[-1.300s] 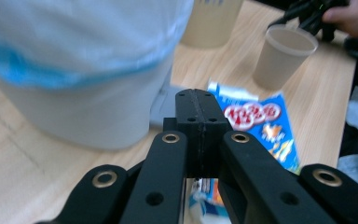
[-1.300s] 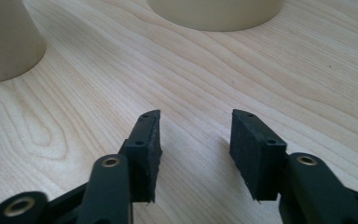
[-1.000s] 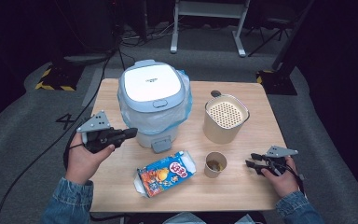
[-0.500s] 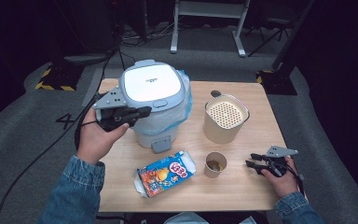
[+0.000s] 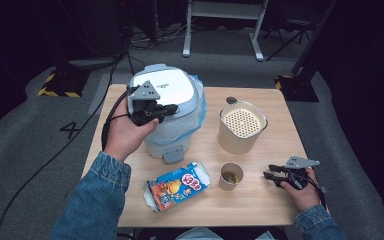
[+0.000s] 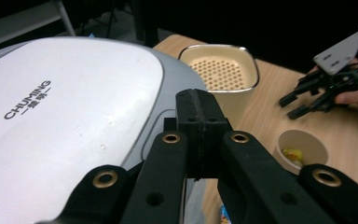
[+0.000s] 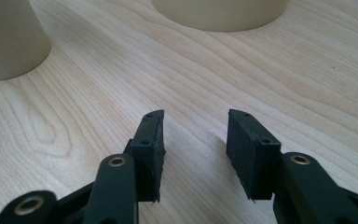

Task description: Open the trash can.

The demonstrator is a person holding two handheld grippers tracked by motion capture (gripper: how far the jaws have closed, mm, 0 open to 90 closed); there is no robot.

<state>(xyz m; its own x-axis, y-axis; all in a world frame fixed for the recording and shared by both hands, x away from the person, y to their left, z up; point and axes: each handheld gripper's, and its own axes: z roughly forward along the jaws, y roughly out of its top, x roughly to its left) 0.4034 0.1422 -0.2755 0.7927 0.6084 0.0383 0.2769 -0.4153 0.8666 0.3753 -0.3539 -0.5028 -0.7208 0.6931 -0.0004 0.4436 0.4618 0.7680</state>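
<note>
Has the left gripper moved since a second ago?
Yes. The left gripper, jaws shut, has travelled from the table's left edge up and inward, and now sits over the rice cooker's lid.

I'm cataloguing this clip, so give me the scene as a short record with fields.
surface: wooden table
appliance: white cooker, lid closed, with a blue bag at its side
left tool: jaws shut, nothing between them, over the cooker lid
right tool: jaws apart, nothing between them, low over the table's right side
beige pot: perforated insert on top
paper cup: upright, something yellow inside
snack box: lying flat near the front edge
</note>
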